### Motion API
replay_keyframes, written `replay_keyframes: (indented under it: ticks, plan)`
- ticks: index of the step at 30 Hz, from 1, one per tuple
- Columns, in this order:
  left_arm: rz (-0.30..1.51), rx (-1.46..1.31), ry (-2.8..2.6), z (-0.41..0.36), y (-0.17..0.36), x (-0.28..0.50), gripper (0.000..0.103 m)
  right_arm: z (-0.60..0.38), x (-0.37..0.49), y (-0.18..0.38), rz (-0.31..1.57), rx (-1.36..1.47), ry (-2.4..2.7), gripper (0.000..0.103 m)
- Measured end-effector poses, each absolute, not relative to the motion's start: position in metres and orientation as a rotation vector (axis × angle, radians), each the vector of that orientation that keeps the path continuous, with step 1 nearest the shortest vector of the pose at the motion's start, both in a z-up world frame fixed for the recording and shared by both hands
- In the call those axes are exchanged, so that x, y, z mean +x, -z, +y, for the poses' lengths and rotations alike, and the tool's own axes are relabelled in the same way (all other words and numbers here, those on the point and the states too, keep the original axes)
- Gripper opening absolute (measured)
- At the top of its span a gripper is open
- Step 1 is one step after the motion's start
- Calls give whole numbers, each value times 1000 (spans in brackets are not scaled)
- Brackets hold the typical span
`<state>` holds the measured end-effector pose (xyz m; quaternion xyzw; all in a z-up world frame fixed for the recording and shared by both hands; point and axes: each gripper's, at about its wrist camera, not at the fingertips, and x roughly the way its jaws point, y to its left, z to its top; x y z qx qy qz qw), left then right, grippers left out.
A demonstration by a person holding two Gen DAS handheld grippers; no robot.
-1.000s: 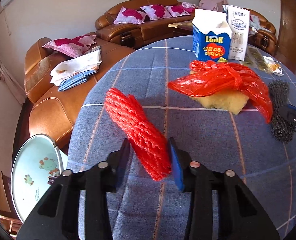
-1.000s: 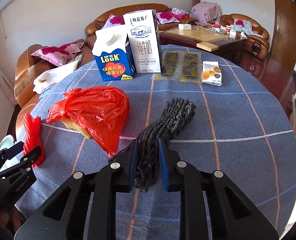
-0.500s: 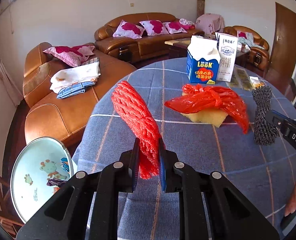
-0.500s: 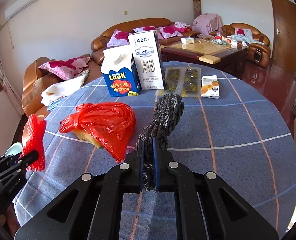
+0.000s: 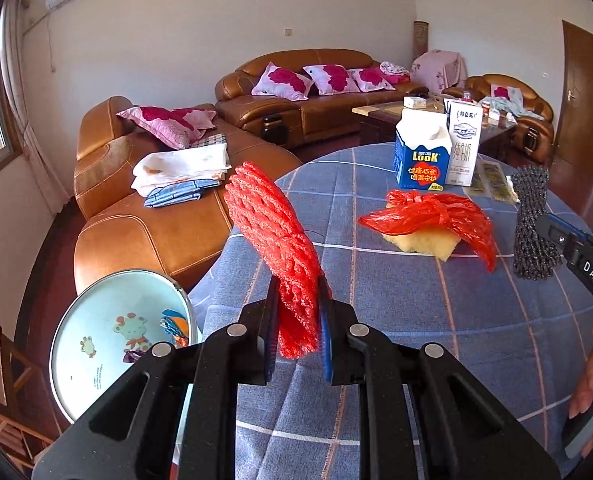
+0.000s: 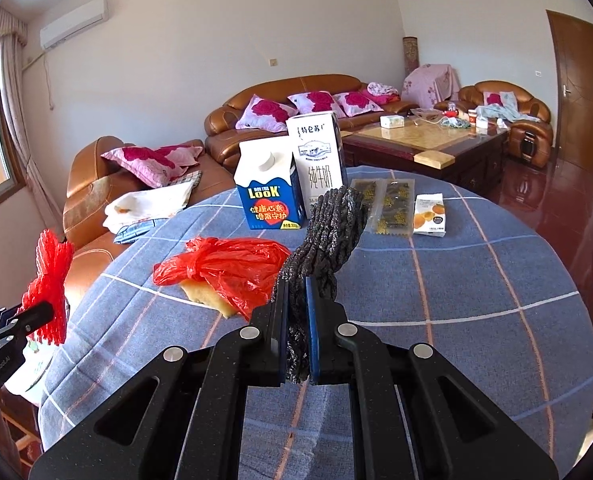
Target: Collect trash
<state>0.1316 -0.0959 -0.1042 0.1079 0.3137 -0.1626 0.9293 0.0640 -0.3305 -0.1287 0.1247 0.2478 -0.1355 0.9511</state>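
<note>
The left claw (image 5: 296, 320) grips the red net (image 5: 274, 232) and the right claw (image 6: 295, 332) grips the grey net (image 6: 328, 236) — both now lifted higher off the counter (image 6: 476, 300) than half a second ago. The red bag (image 6: 224, 272) stays on the counter, cartons (image 6: 268, 200) behind it.

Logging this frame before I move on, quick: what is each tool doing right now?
Left tool: closed on the red foam net, lifted off the table.
Right tool: closed on the dark foam net, also lifted.
</note>
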Motion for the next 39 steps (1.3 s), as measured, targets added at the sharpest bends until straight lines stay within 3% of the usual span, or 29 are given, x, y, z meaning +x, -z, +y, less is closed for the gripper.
replay_keyframes:
  ticks: [39]
  plan:
    - [516, 237, 246, -78, 84, 99, 16, -295, 38, 114, 323, 90, 219, 9]
